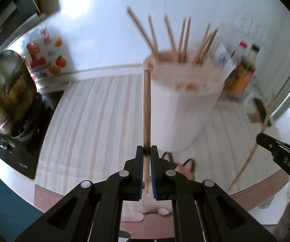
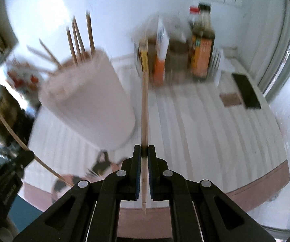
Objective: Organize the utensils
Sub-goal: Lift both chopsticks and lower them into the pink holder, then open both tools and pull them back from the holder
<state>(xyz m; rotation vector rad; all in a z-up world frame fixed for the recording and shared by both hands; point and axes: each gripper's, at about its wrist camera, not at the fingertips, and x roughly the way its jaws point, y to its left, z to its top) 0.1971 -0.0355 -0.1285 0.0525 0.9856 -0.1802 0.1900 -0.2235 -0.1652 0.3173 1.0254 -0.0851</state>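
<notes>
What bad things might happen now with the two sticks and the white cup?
1. Each chopstick is pinched near its lower end by shut fingers, so a long stick could twist or slip.
2. The white holder already has many chopsticks poking out; a new one might bump them and tip it.

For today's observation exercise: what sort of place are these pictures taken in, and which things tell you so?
Most likely a home kitchen counter: a metal pot sits on a stove, sauce bottles stand by the wall, and a white holder is full of chopsticks.
</notes>
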